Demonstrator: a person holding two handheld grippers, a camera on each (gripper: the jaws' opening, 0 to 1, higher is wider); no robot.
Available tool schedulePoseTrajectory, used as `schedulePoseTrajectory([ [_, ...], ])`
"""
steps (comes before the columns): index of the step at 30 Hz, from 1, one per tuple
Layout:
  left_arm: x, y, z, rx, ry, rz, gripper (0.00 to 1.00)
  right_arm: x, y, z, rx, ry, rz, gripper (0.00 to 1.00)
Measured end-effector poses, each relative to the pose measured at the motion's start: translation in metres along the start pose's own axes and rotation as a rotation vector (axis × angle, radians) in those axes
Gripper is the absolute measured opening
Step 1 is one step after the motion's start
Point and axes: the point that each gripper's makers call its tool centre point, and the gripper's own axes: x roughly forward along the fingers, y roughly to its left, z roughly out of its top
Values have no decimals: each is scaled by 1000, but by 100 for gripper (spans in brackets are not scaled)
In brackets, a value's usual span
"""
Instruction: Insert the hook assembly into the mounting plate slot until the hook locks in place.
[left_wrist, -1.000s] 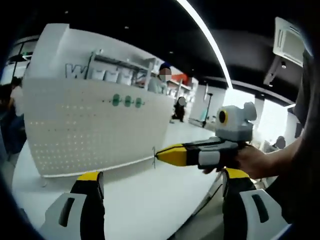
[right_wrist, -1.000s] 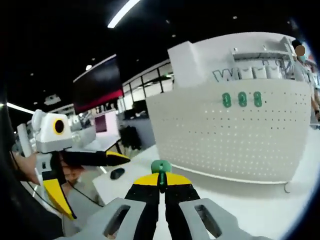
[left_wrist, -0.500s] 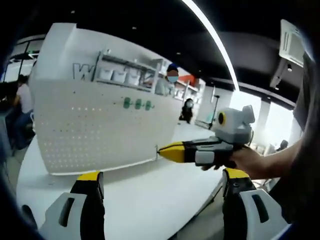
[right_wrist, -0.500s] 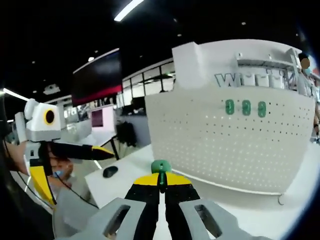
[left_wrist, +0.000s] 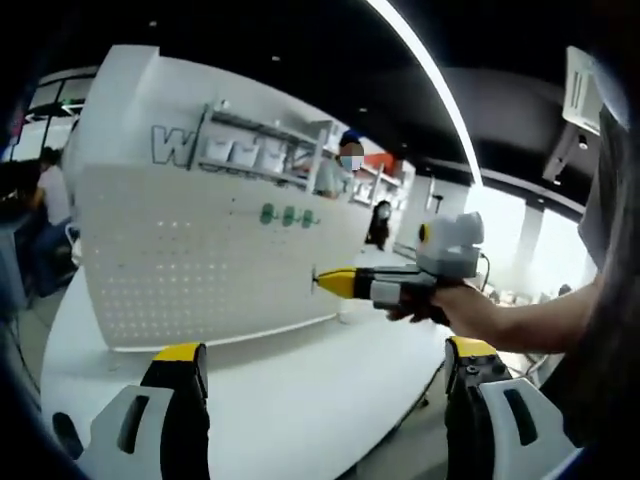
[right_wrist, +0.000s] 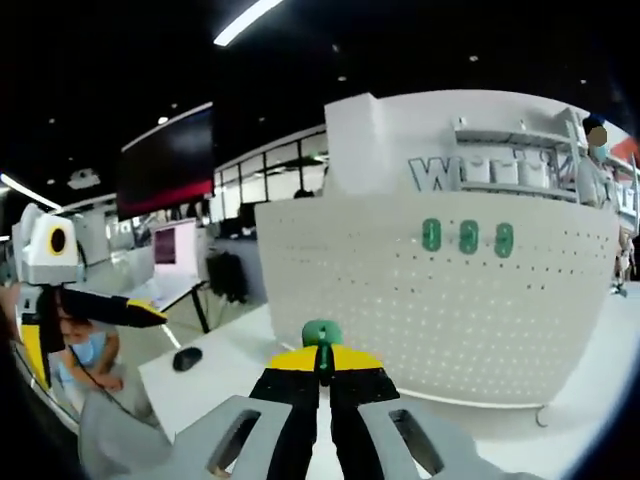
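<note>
A small green hook (right_wrist: 322, 332) is pinched upright between my right gripper's (right_wrist: 322, 362) yellow-tipped jaws, which are shut on it. Ahead stands the white perforated mounting plate (right_wrist: 440, 300), upright on a white table (right_wrist: 225, 352), with three green hooks (right_wrist: 467, 236) in a row near its top. In the left gripper view the right gripper (left_wrist: 338, 283), held by a person's hand, points its tip at the plate (left_wrist: 200, 260) below those hooks (left_wrist: 287, 215), a short gap away. My left gripper (left_wrist: 325, 355) hangs back with its jaws wide apart and nothing between them.
A dark computer mouse (right_wrist: 187, 358) lies on the table's left part. The left gripper (right_wrist: 140, 312) shows at the far left, off the table's corner. Shelving with white bins (left_wrist: 250, 150) rises behind the plate. People stand in the background.
The right gripper has moved up and forward with the hook, closer to the plate. The left gripper has stayed open and back.
</note>
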Motion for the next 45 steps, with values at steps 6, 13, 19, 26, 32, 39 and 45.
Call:
schedulePoseTrajectory([
  [6, -11, 15, -7, 6, 32, 16, 100, 9, -33, 14, -11, -48, -104, 0],
  [13, -17, 30, -9, -10, 30, 40, 100, 14, -78, 31, -24, -92, -217, 0],
  [19, -12, 32, -12, 35, 64, 46, 100, 16, -113, 41, -42, -116, -288, 0],
  [26, -6, 29, -10, 22, 57, 36, 100, 15, -148, 47, -15, -141, -355, 0],
  [32, -8, 35, -3, -3, 19, 70, 100, 13, -177, 53, 6, -166, -402, 0],
  [39, -1, 31, -6, -1, 38, 62, 100, 16, -205, 61, 14, -182, -435, 0],
  [45, 2, 33, -3, -38, 12, 68, 100, 24, -222, 67, 12, -187, -443, 0],
])
